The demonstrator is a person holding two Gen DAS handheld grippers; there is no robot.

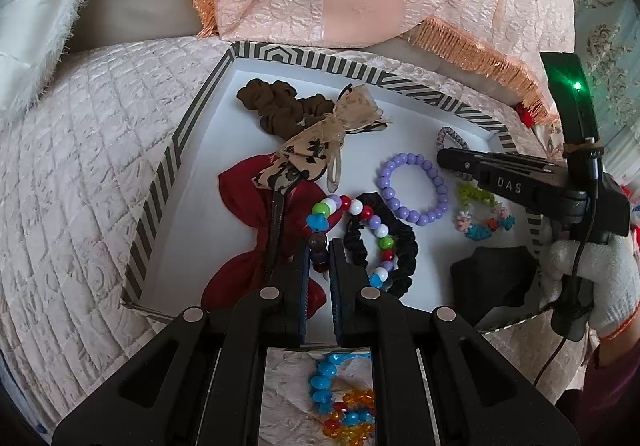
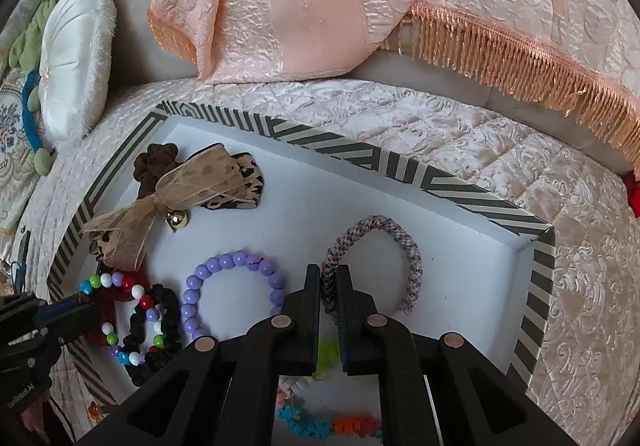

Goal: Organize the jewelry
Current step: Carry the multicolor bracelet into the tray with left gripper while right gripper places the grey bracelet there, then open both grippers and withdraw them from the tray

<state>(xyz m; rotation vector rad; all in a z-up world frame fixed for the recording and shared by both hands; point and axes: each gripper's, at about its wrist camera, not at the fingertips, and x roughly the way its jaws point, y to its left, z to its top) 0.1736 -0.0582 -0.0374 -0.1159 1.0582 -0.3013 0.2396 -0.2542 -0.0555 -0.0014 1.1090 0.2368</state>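
Black fingers (image 1: 292, 270) of the left gripper (image 1: 319, 258) filling the bottom of the left view, jaws nearly closed, pinching a dark bead of the multicolour bead bracelet (image 1: 352, 206) just over the tray floor. Rest of that bracelet draping across the black scrunchie (image 1: 404, 246) inside the striped tray (image 1: 176, 150). Right gripper (image 2: 329, 280) pointing steeply down at the far right part of the tray, jaws pressed closed, apparently pinching the near side of the braided cord bracelet (image 2: 408, 246); cord passing between the tips, so reading as a grip, though contact not fully clear. Purple bead bracelet (image 2: 224, 262) lying flat between the two tools, untouched. Brown scrunchie (image 1: 276, 106), tan ribbon bow (image 2: 188, 182) with small gold bell (image 2: 178, 220), and red bow (image 1: 248, 206) sitting toward the left side of the tray. More bright bead pieces (image 1: 340, 406) lying on the quilted cover (image 1: 80, 166) outside the near edge. Step in hand, judging by this: settling both bracelets down into the tray, placing stage, task partly done. Next move probably calling for opening each jaw cleanly, lifting straight up without snagging beads or cord, then reaching for the loose pieces outside.
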